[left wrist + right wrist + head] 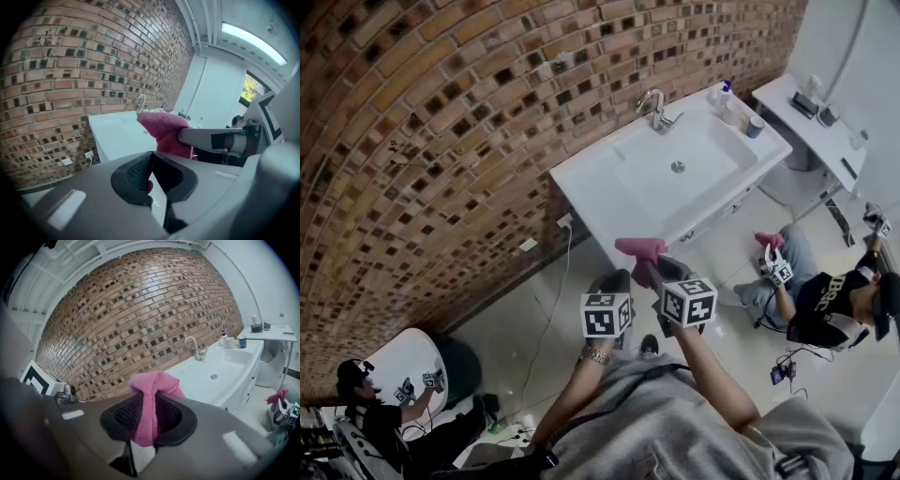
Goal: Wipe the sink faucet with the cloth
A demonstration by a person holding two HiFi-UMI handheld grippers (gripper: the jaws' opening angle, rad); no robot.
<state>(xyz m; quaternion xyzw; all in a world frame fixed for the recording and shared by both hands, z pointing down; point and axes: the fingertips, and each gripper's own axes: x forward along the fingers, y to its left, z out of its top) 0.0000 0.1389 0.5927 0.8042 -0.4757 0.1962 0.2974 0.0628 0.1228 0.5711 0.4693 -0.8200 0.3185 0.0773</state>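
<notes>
Right gripper view: right tool (pixel 149 401) is clamped on the pink cloth (pixel 152 383), with the folds bunched above the jaws. Left tool (pixel 152 157) has its jaws together and nothing clamped that I can see. Both hang side by side, short of the sink (pixel 586 183).

Faucet (pixel 654 108) is at 12 o'clock from the tools, on the basin's far edge against the brick wall (pixel 441 141). The cloth isn't touching it.

My read: approach step, wiping not started. Next I need to carry the cloth forward over the basin and land the bunched end on the spout, clamp firm.

Bottles (pixel 727 98) and a cup (pixel 755 126) stand at 2 o'clock near the faucet, a knock risk on a wide sweep.

Seated person (pixel 825 300) on the floor at 3 o'clock and another person (pixel 375 412) at 8 o'clock both look clear of the path.
</notes>
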